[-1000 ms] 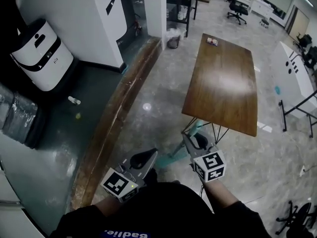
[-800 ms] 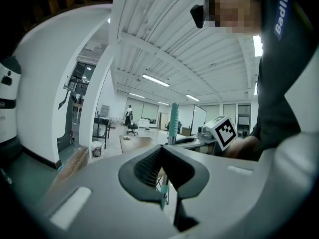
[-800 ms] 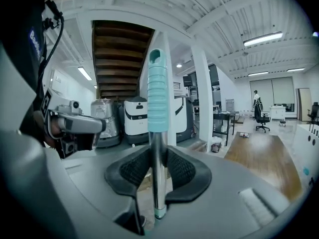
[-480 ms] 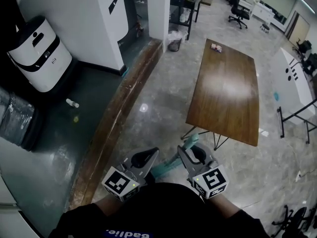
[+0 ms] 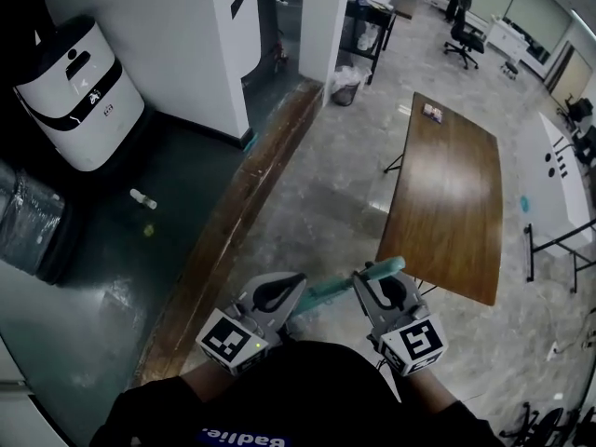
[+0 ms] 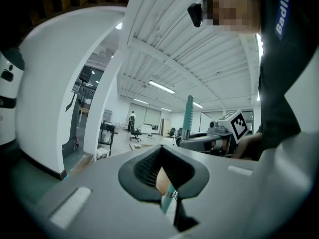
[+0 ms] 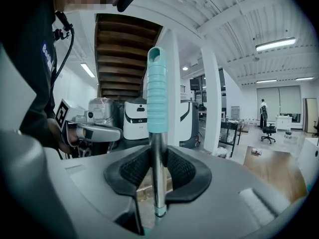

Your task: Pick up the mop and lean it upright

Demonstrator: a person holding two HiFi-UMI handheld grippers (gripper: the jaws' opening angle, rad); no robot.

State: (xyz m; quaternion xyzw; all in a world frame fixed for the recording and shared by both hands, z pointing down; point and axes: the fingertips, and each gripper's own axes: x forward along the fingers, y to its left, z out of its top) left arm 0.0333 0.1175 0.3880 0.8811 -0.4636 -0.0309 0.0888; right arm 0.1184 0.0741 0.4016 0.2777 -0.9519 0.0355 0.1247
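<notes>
Two grippers on one mop (image 5: 337, 289), pole held above the floor (image 5: 326, 184), close in front of the person.

At right gripper (image 7: 158, 169): black rubber fingers (image 7: 130, 171) with fine cross-hatch texture, clamped on the bare tube (image 7: 158, 153) just under the grip (image 7: 157, 91). At left gripper (image 6: 162, 172): same dark textured fingers, closed into a V on the pole further along, with a short teal-and-metal collar section (image 6: 169, 199) showing at the bottom of the V.

Materials and shapes:
- Tube: polished chrome, round, smooth, reflective.
- Grip: pale teal, cylindrical, ringed with shallow ribs, rounded cap with an oval hole near the tip.
- Gripper bodies: matte grey, moulded look.
- Mop head out of sight in every view.

Orientation:
- In the head view, long axis running from left gripper up and right through right gripper.
- Grip end poking just past right gripper, toward the near left corner of the wooden worktop (image 5: 452, 203).
- In both gripper views, running straight up the frame, grip end on top.
- Can't tell true tilt from vertical.

Surroundings:
- Glossy grey marbled floor.
- Brown wood strip (image 5: 237, 222) dividing it from dark green flooring (image 5: 140, 250).
- White rounded machine (image 5: 79, 91) with a black band on the green side, well apart from the mop.
</notes>
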